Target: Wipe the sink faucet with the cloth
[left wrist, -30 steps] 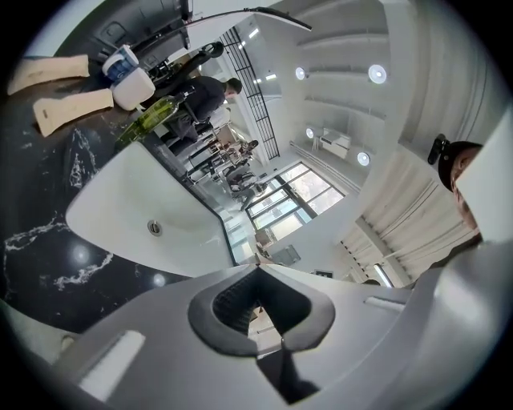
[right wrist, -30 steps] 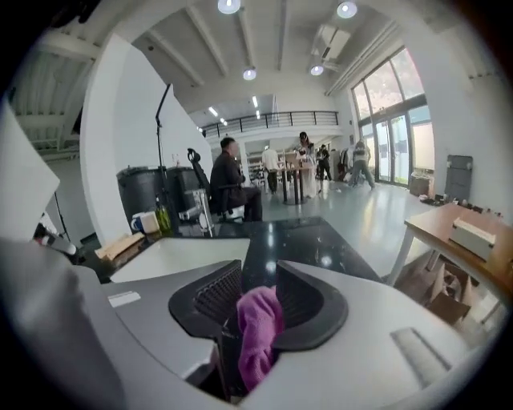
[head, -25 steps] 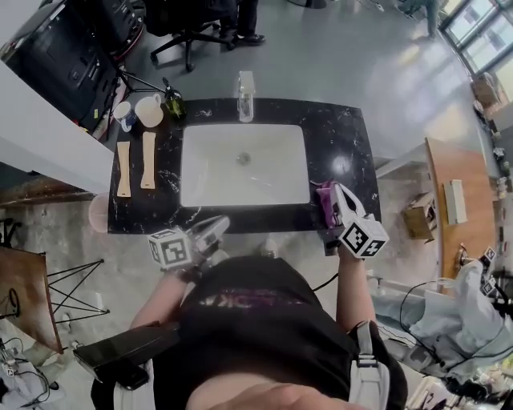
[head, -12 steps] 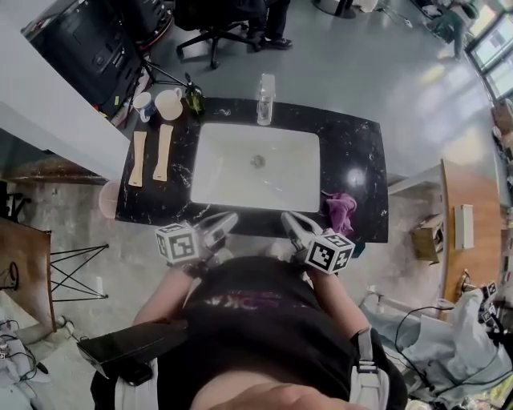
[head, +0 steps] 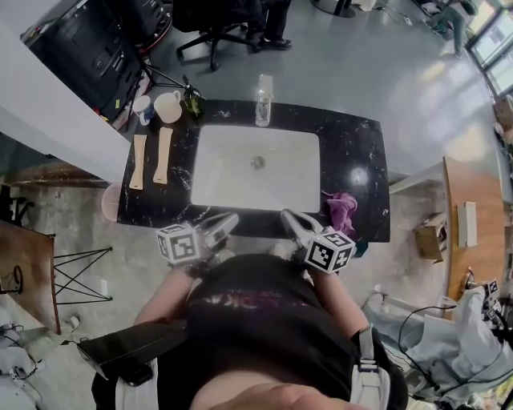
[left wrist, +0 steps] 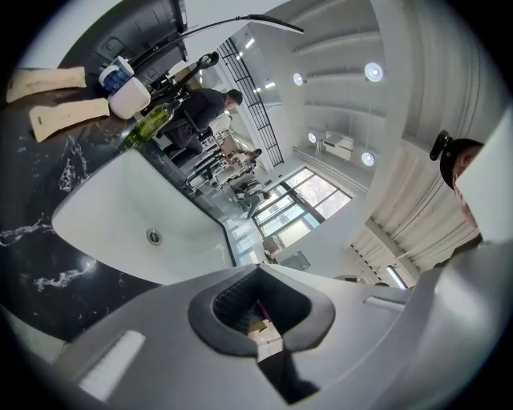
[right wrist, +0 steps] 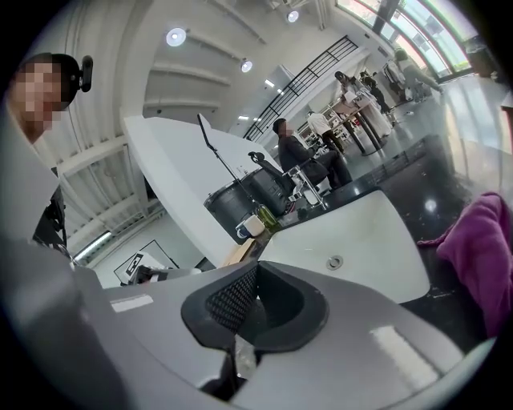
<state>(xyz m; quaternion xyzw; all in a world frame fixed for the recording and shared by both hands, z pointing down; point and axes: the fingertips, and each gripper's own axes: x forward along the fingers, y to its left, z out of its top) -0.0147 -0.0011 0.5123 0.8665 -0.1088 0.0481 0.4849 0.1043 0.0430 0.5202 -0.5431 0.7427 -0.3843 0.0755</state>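
The purple cloth [head: 342, 210] lies crumpled on the black marble counter [head: 357, 148], right of the white sink [head: 232, 180]. The chrome faucet [head: 263, 90] stands at the sink's far rim. My right gripper [head: 287, 216] hovers at the counter's front edge, left of the cloth and apart from it, shut and empty. My left gripper [head: 229, 218] hangs beside it at the front edge, jaws together, holding nothing. In the right gripper view the cloth [right wrist: 481, 256] shows at the far right, beside the sink [right wrist: 361, 232].
Two wooden pieces [head: 138, 160] lie on the counter's left end, with two mugs [head: 169, 104] and a green bottle [head: 192, 102] behind them. An office chair [head: 216, 24] stands beyond the counter. A wooden table [head: 461, 224] sits at the right.
My right gripper left the cloth at the counter's right and swung left to the sink's front edge. The cloth stayed on the counter. The left gripper kept still.
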